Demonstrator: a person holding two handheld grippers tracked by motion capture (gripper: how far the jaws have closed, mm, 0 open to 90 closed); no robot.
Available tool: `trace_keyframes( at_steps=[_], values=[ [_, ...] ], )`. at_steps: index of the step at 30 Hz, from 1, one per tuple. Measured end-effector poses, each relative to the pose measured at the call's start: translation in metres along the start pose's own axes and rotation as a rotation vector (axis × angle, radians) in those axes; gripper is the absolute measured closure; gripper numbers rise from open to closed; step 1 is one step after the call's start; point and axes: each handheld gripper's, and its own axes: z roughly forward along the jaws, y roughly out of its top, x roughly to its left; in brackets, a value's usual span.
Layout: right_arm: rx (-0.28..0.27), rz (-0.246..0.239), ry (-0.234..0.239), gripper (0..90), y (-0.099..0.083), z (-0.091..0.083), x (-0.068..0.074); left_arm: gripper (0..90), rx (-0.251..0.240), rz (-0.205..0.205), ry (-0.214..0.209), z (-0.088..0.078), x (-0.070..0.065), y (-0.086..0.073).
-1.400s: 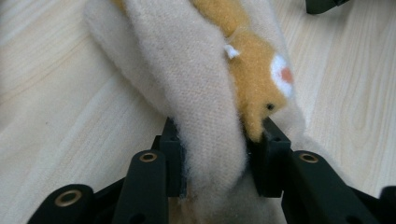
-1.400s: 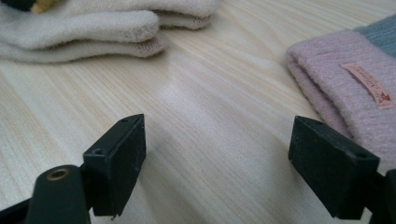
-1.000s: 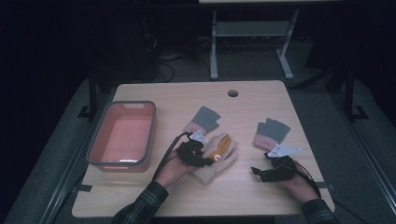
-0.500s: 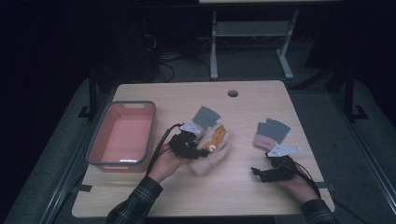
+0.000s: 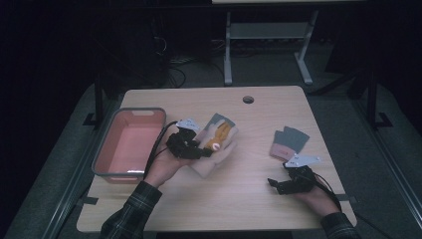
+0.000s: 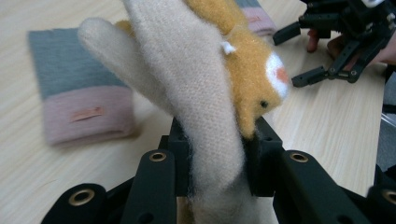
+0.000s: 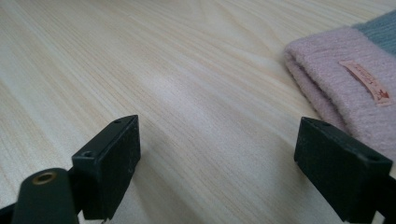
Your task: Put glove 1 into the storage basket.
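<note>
My left gripper [image 5: 200,149] is shut on a cream mitten [image 5: 219,149] with an orange animal face [image 6: 252,88], and holds it up off the wooden table [image 5: 239,199]. The jaws pinch the mitten's lower part [image 6: 210,154]. A grey glove with a pink cuff [image 6: 79,93] lies on the table behind it. A second grey and pink glove [image 5: 288,142] lies at the right. My right gripper [image 5: 275,185] rests low on the table just in front of that glove; its jaws have just been opening and stand open with nothing between them [image 7: 217,154]. The pink cuff [image 7: 345,88] lies beside its right jaw.
A pink bin with a grey rim [image 5: 99,167] stands at the table's left side, close to my left hand. A round cable hole [image 5: 248,99] sits near the far edge. A metal stand [image 5: 268,45] is on the dark floor beyond the table.
My left gripper has risen and moved toward the bin with the cream mitten in it, lifting the mitten off the table. The right hand has stayed put.
</note>
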Motion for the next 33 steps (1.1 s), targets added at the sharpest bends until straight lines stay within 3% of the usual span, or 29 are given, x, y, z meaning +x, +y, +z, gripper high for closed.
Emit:
trace_keyframes(
  at_steps=[8,18,33],
  values=[
    [-0.002,-0.001,0.001,14.0,0.0,0.0,0.0,67.6,-0.022,-0.012,0.041,-0.028,0.013,0.003],
    [-0.001,-0.001,0.0,14.0,0.0,0.0,0.0,67.5,-0.063,-0.059,0.103,-0.067,0.034,-0.005],
    [-0.001,-0.001,0.0,14.0,0.0,0.0,0.0,67.6,-0.107,-0.174,0.24,-0.128,0.078,-0.043]
  ],
)
